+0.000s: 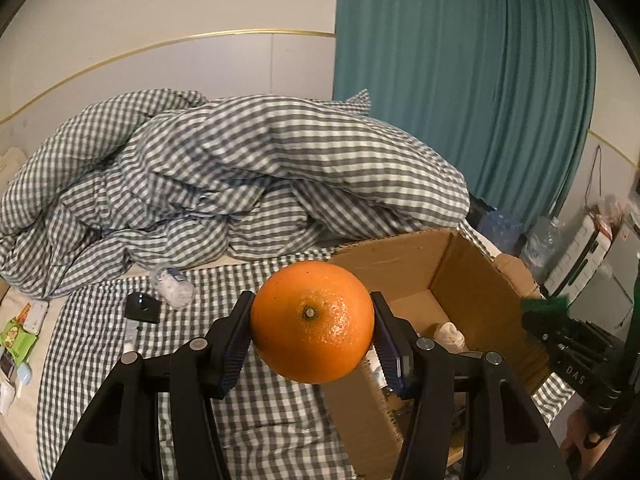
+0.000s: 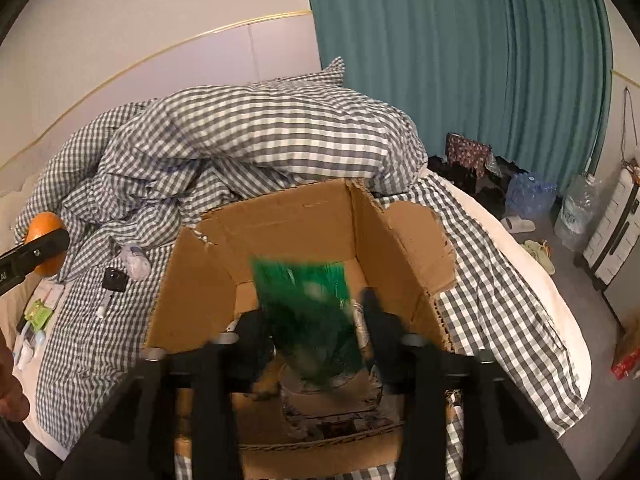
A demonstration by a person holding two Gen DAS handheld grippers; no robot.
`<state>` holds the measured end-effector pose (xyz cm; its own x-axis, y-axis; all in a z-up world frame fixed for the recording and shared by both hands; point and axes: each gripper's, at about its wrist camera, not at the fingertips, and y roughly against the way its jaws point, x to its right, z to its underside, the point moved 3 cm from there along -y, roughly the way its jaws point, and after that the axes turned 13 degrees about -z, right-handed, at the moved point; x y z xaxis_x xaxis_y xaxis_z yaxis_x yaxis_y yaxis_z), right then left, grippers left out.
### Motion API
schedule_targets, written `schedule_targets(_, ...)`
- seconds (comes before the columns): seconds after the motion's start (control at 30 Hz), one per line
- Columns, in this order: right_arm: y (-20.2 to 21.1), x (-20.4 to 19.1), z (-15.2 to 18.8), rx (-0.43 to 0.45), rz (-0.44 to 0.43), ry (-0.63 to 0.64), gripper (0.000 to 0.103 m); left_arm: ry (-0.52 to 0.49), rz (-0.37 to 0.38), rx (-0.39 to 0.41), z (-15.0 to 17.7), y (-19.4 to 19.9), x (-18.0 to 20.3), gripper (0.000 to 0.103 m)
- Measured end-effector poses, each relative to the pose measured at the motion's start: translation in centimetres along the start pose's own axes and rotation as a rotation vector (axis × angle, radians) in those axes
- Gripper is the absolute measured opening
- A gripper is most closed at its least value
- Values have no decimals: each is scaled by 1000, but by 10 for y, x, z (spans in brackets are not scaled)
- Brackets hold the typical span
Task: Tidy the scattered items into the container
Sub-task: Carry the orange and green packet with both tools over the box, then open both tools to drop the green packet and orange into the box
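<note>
Loose items on the bed [image 1: 132,312]: a dark case, a crumpled wrapper and small packets lie left of the box; they are too small to identify, and the far-left ones are cut off by the frame edge.
Left gripper [image 1: 312,330]: clamped on an orange [image 1: 312,320], pads on both sides, held over the checked sheet just left of the cardboard box [image 1: 472,276].
Orange risk: round and smooth, it could slip or roll if let go before it is over the box opening.
Box contents: pale objects at the bottom, hard to make out.
Right gripper [image 2: 310,316]: over the box, jaws parted wide; a green packet [image 2: 308,300] sits blurred between them, likely dropping free.
Packet risk: it could catch a finger or the box wall; whether the pads touch it, I cannot tell.
</note>
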<state>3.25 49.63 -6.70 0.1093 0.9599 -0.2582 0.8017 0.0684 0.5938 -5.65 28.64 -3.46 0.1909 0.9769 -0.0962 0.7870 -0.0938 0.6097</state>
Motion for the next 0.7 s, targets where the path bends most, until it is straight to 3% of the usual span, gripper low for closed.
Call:
schedule_targets(0.03,1,2,-1,8,14,4,81,-5,3,-1,0,-1,4,57)
schedule_targets(0.1,7,4,-3,34,41,16,89,-14,9,-3,0,-3,12,57)
schedule_targets(0.7,45,35,-10,110,83,-21,91,-116,105,-37,8,-17,99,57)
